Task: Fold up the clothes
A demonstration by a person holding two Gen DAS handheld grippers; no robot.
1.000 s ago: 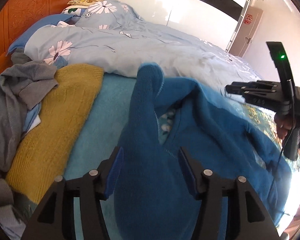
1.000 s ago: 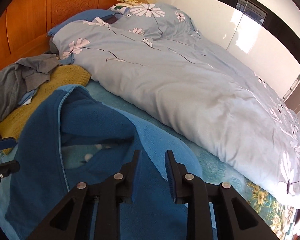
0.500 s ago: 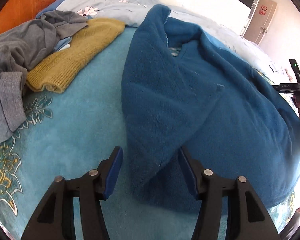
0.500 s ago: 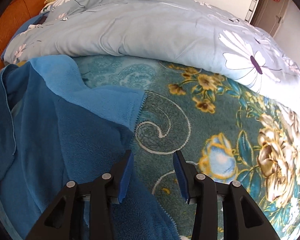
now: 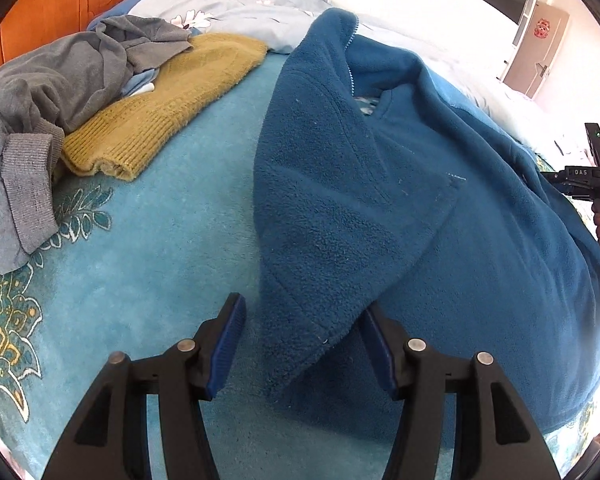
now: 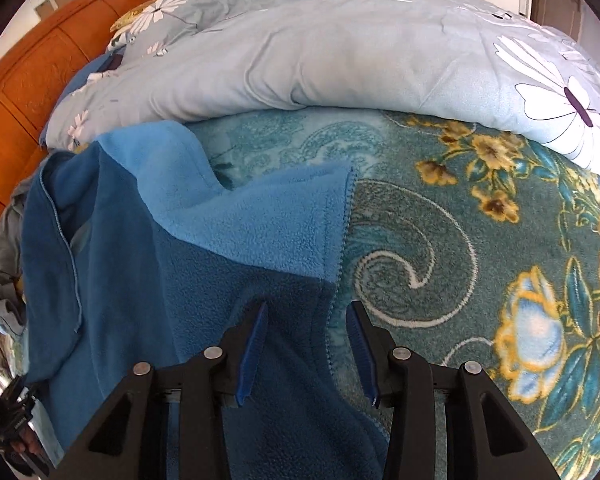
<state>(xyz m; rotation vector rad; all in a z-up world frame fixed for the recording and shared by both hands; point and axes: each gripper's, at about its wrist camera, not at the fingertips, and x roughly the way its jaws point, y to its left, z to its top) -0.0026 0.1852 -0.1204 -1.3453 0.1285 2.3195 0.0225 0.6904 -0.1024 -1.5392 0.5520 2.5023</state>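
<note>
I see the blue fleece jacket (image 5: 400,200) lying spread on the floral blanket (image 6: 480,240), its sleeve (image 5: 320,248) folded across the body and its zipper edge (image 6: 340,248) open. Left of it lie a mustard knit sweater (image 5: 172,104) and a crumpled grey garment (image 5: 60,80).

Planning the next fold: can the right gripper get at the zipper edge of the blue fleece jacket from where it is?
Probably yes. The right gripper is open, and the zipper edge of the blue fleece jacket runs on the blanket right between its fingers, with nothing lying over it.
</note>
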